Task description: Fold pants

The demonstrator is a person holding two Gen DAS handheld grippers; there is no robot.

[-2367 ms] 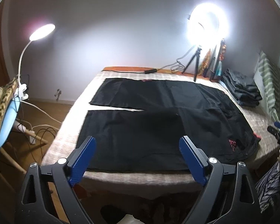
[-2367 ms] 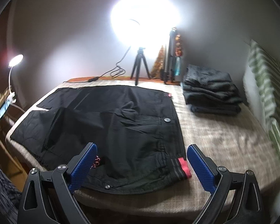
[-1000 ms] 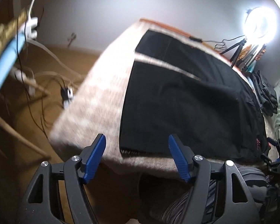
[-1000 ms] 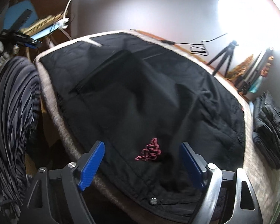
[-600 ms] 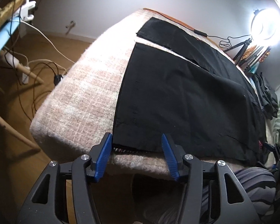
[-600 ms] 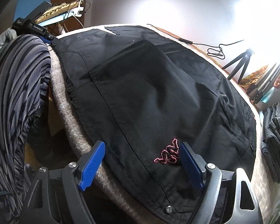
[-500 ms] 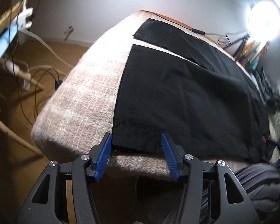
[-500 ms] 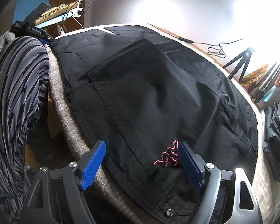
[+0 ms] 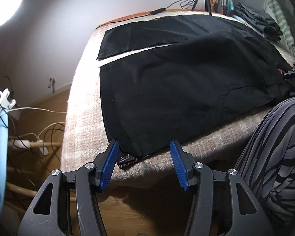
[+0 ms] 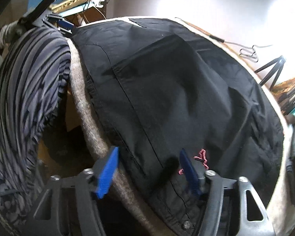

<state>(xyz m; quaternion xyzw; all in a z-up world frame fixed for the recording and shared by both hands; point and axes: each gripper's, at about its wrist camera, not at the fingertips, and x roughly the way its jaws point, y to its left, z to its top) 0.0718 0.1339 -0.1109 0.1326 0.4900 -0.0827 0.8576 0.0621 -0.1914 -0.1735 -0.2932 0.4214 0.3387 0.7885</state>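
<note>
The black pants [image 9: 182, 90] are being seen spread flat on the woven-covered bed [image 9: 82, 118], their two legs running side by side toward the left end and the waist, with its small red logo [image 10: 201, 157], lying at the right end, so the long axis is being laid across in front of the person. The near leg's hem corner [image 9: 131, 149] is being bracketed by the left gripper [image 9: 143, 161], whose blue pads are standing half spread to either side of it, not yet pressing on the cloth. At the waist, the right gripper [image 10: 149, 169] is being closed in over the near edge of the pants: its jaws have just been narrowing, with fabric between them, though a firm pinch cannot be told through the blur. Each end is thus being covered by its own hand, left nearer the hem, right nearer the waist. Beyond, a stack of folded dark clothes [image 9: 259, 21] is being left at the far right corner
</note>
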